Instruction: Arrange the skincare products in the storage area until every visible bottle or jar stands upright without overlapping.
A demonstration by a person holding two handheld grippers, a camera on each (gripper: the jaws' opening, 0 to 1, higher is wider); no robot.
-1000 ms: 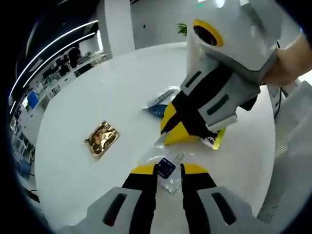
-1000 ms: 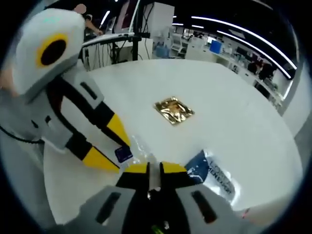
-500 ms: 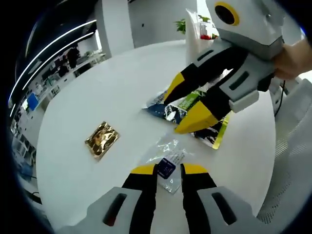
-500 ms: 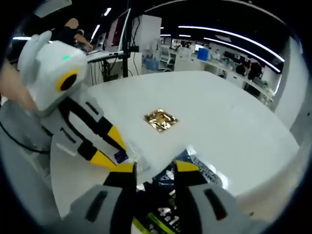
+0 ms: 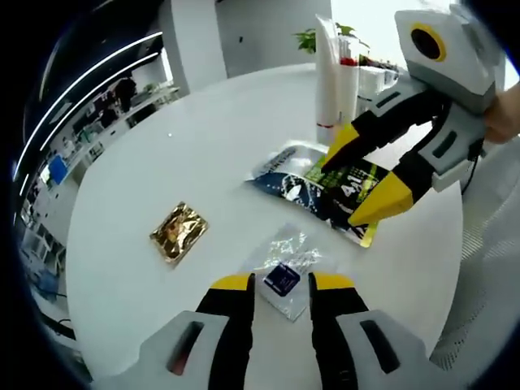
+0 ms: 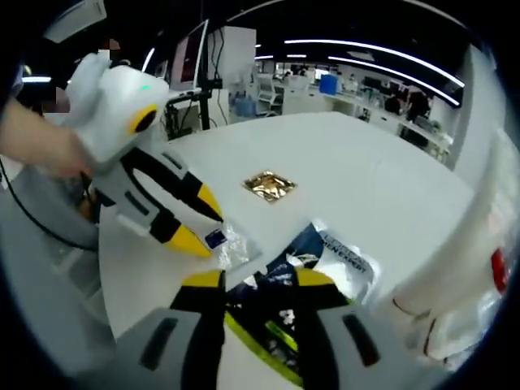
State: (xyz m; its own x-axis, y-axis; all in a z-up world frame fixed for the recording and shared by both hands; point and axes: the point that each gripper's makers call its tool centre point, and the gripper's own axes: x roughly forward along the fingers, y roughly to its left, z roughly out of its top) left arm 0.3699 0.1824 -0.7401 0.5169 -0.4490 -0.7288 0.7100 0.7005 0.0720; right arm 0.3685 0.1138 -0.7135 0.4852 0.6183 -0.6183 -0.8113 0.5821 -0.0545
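A clear sachet with a dark blue label (image 5: pixel 284 273) lies on the round white table (image 5: pixel 162 146), between the yellow tips of my left gripper (image 5: pixel 283 284), whose jaws stand apart around it. A dark blue and green packet (image 5: pixel 313 180) lies flat further in. My right gripper (image 5: pixel 361 179) hovers over its right end, open. In the right gripper view that packet (image 6: pixel 329 252) runs out between the spread jaws of my right gripper (image 6: pixel 258 283). The clear sachet (image 6: pixel 227 244) sits at the tips of my left gripper (image 6: pixel 203 221). A gold foil sachet (image 5: pixel 179 231) lies apart from both.
A tall white bag with red marks (image 5: pixel 335 73) stands at the table's far side and shows large as the white bag (image 6: pixel 455 276) in the right gripper view. The gold sachet (image 6: pixel 270 185) has bare tabletop (image 6: pixel 357 171) around it. A hand (image 6: pixel 41 146) holds the left gripper.
My right gripper went from shut to open and drew back to the right, leaving the dark packet flat on the table. My left gripper's jaws spread a little wider around the clear sachet.
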